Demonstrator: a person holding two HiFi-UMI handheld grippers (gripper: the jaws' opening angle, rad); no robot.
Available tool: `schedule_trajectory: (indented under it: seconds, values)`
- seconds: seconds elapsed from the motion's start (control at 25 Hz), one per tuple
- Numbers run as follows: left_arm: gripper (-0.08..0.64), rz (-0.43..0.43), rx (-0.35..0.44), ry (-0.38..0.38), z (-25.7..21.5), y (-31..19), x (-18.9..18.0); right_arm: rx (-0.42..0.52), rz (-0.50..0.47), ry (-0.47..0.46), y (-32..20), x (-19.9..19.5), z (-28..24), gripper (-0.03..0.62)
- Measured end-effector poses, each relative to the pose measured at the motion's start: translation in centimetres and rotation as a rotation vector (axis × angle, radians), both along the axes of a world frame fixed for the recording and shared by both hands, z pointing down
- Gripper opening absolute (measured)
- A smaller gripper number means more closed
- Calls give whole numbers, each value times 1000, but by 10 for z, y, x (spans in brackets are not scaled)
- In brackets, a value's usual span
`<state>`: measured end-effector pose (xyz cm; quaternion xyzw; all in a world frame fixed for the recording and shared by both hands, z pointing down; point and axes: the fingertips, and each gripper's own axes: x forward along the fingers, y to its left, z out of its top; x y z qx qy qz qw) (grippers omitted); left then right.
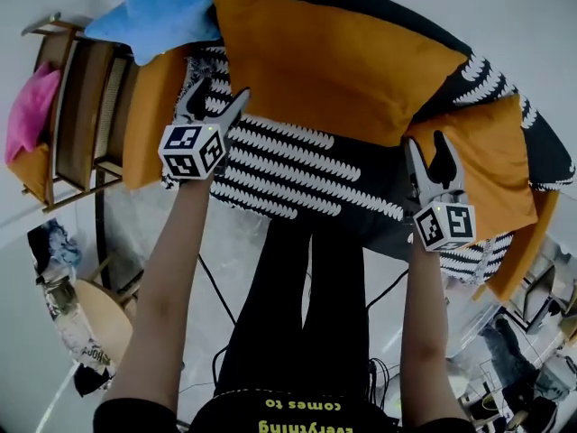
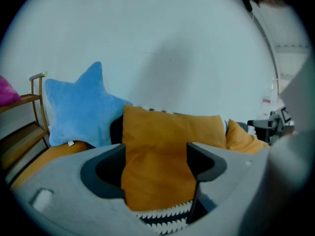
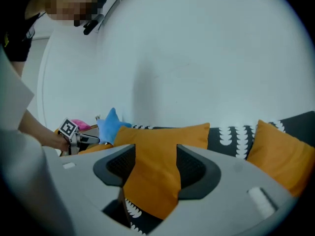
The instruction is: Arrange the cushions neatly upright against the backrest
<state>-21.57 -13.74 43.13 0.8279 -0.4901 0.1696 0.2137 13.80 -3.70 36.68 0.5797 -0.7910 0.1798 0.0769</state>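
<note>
Cushion (image 1: 334, 66) is leaning on the backrest (image 1: 482, 66). Left gripper (image 1: 219, 90) and right gripper (image 1: 425, 142) are hovering released; squaring both corners is looking wise.

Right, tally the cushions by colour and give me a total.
Orange cushions: 2
Blue star cushion: 1
Pink cushion: 1
Total: 4
The sofa's own orange padding is not counted.
</note>
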Motion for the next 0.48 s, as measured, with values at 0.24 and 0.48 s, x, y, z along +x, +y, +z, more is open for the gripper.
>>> schedule_trajectory:
  seconds: [0.24,0.48]
  values:
    - [401,18,98,40,-91,46,11,70,23,-43,29,-10,-83,288]
    - [402,16,177,46,-181,82,11,91,17,-71,62,-25,-153,313]
